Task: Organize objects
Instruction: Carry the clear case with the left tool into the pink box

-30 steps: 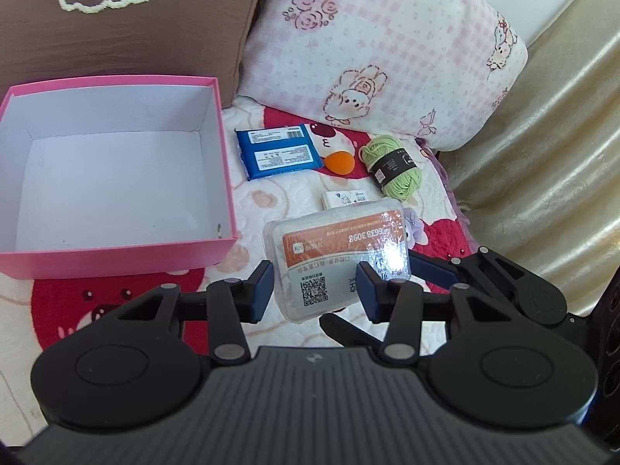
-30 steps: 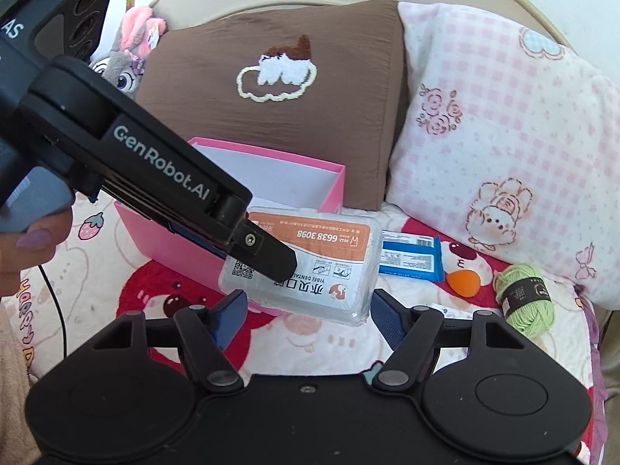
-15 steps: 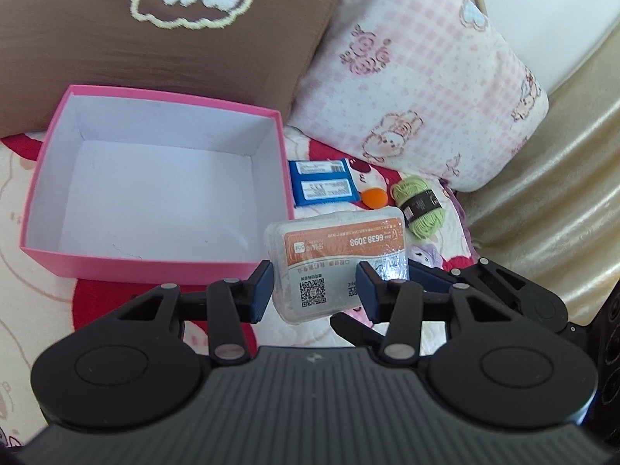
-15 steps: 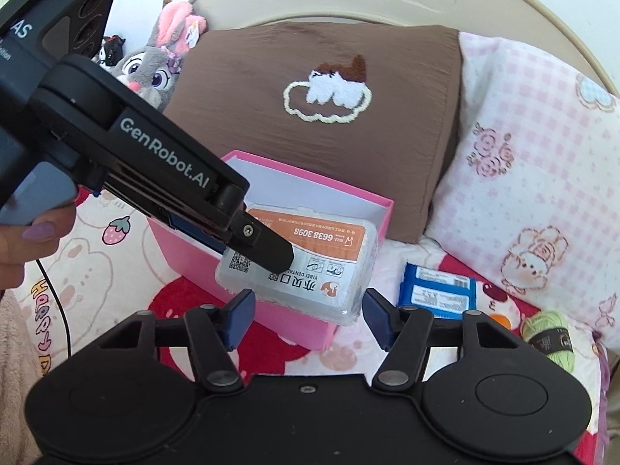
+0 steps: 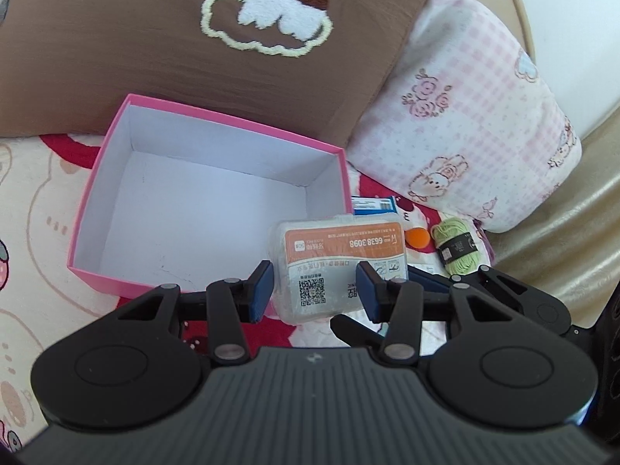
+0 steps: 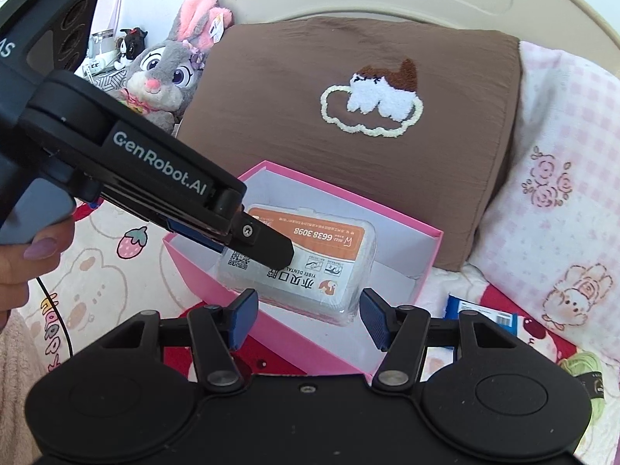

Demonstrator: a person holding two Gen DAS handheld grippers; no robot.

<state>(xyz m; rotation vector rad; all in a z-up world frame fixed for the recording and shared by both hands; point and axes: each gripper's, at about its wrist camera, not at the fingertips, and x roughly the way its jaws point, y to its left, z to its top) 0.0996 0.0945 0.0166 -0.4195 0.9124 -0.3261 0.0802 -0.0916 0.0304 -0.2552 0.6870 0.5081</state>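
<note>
Left tongs (image 5: 314,290): closed on the packet (image 5: 341,267), one blue pad on each side of its near end; the right wrist view shows them clamping it from the left.
Right tongs (image 6: 308,319): jaws stand to both sides of the packet's near edge; I cannot tell if the pads touch it.
Packet: clear wrapped, orange label, held in the air over the near right corner of the box (image 5: 217,209), partly past the rim.
Box: pink outside, white inside, nothing in it, lying on the bed in front of the brown pillow (image 5: 162,46).
Other things: blue pack (image 5: 374,205), orange ball (image 5: 417,238) and green yarn (image 5: 459,246) lie on the bed to the right of the box, below the pink pillow (image 5: 472,124).
Step, as I judge: carrying the packet into the box.
Risk: the wrap looks smooth, so the packet may slip and tilt in the tongs.
Risk: if released here, it may hit the rim and fall outside.
Risk: the two tongs are close together and may knock each other.
</note>
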